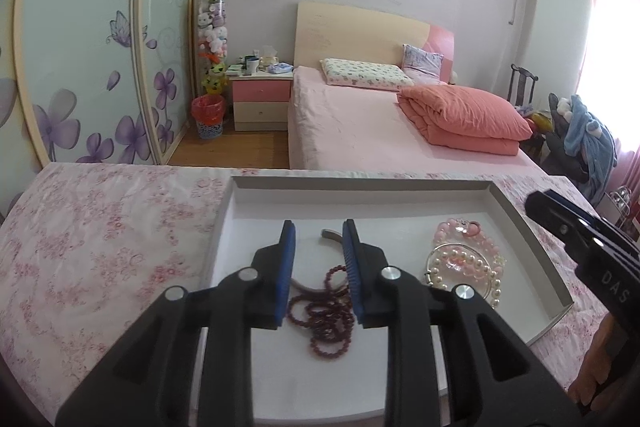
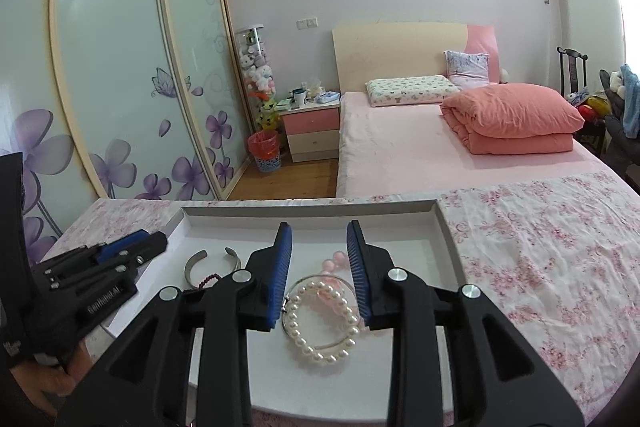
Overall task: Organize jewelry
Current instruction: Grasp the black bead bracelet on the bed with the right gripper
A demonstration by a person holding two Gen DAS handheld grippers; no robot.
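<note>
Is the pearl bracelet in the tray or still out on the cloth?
In the tray. The pearl bracelet lies flat on the white tray floor, inside its raised rim, overlapping a thin metal bangle and pink beads.

Both tools are matte black plastic. The left gripper (image 1: pixel 319 231) has two angular fingers lined with ribbed blue pads (image 1: pixel 287 269), and round silver pivot bolts (image 1: pixel 390 272) sit where the linkage arms meet, one pair per side. Triangular cut-outs lighten the outer arms toward 7 and 5 o'clock.

The right gripper (image 2: pixel 319 233) is built the same: blue ribbed pads, four silver bolts, black linkage. Seen from the side at 3 o'clock in the left wrist view, its body carries small screws and white letters "DAS". The left tool's flank, at 8 o'clock in the right wrist view, bears small white lettering too blurred to read.
</note>
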